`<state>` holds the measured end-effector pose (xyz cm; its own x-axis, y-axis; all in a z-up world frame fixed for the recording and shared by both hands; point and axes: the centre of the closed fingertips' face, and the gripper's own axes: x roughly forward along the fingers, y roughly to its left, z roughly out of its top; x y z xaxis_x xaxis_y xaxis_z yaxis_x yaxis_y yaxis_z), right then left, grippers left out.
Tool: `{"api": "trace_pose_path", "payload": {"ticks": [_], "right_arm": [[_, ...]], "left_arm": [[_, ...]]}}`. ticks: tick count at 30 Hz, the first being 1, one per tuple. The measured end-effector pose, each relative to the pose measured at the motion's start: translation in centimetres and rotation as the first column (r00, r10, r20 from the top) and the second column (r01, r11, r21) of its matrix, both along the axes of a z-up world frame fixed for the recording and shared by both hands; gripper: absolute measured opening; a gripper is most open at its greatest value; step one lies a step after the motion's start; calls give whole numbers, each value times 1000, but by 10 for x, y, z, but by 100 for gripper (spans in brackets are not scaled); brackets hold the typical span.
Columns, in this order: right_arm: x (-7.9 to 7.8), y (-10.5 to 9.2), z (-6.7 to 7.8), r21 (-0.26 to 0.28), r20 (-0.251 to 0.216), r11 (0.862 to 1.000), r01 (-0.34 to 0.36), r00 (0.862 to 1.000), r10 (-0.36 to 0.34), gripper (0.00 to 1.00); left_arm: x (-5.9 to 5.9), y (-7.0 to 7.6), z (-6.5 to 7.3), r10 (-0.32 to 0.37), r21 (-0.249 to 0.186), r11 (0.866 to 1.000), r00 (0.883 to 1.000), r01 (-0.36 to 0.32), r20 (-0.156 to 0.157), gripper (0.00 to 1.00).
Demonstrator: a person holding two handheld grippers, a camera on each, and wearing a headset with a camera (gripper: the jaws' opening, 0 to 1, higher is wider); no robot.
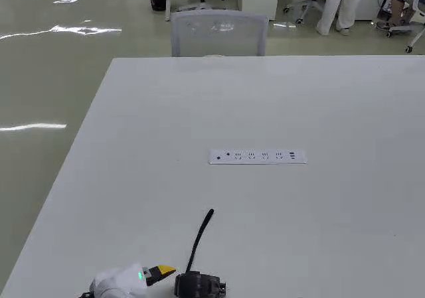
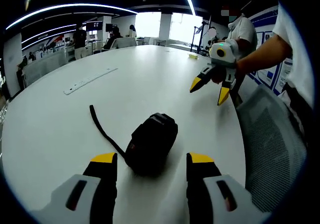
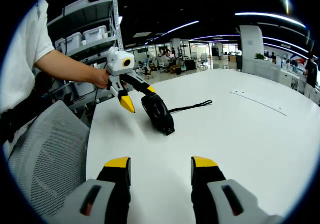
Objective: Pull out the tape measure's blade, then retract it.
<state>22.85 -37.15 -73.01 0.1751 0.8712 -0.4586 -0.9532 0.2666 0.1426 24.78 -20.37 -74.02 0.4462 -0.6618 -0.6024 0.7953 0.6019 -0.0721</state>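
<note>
The step in hand looks like the first grasp. The tape measure (image 2: 152, 141) lies on the table (image 1: 332, 112) just ahead of the left tongs (image 2: 152, 159), between their spread jaws, with the blade not yet drawn (its black strap (image 2: 102, 129) trails beyond the left jaw). The right tongs (image 3: 161, 162), also spread and empty, hang well apart. Next, the left should clamp the case while the right finds the blade's hook. A power strip (image 1: 257, 156) lies far beyond, out of the way.
</note>
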Motion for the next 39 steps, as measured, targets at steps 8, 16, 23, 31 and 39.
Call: {"api": "trace_pose_path", "payload": {"ticks": [8,16,23,31,39], "right_arm": [[6,6,-3,-3,-2,1000,-15,1000,15,48],[12,11,-8,-5,-9,1000,-29,1000,29,47],[18,20,-9,-5,-11,999,-45,999,44,47],[23,26,-11,-2,-14,999,-54,998,54,46],[24,30,-14,-1,-19,998,-63,998,63,46]], "left_arm": [[6,-6,-2,-38,17,999,999,38,10,50],[7,-9,-7,-69,24,997,998,69,5,48],[11,-10,-8,-93,31,995,996,93,2,46],[13,-15,-8,-126,26,992,992,126,4,38],[12,-16,-10,-140,16,990,990,140,-2,37]]}}
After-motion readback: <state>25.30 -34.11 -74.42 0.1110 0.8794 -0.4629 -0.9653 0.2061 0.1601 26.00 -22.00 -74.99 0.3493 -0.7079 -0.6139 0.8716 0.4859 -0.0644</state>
